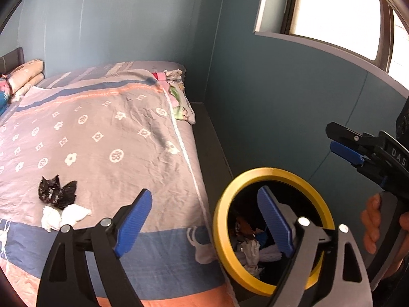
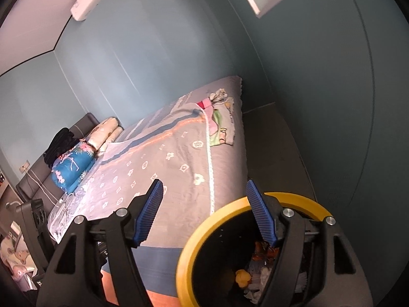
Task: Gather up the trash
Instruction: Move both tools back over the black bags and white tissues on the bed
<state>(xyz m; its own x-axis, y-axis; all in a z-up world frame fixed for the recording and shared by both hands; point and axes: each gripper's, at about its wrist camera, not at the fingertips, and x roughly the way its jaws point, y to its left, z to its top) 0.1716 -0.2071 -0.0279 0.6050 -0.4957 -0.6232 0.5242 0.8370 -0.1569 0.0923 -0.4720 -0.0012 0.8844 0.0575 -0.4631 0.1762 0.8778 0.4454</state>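
A crumpled black wrapper (image 1: 56, 192) and a white tissue wad (image 1: 64, 216) lie together on the bed's patterned cover (image 1: 107, 133), left of my left gripper (image 1: 204, 220), which is open and empty. A black bin with a yellow rim (image 1: 255, 176) stands beside the bed; trash lies inside it. The bin also shows in the right wrist view (image 2: 204, 227), with paper and an orange scrap in it. My right gripper (image 2: 204, 215) is open and empty above the bin's rim; it also shows in the left wrist view (image 1: 340, 140) at right, apart from the bin.
Folded bedding and pillows (image 2: 76, 163) sit at the head of the bed. A floral cloth (image 1: 179, 97) lies at the bed's far corner. Blue walls and a window (image 1: 332, 7) close in the right side. A narrow floor strip (image 1: 212, 140) runs beside the bed.
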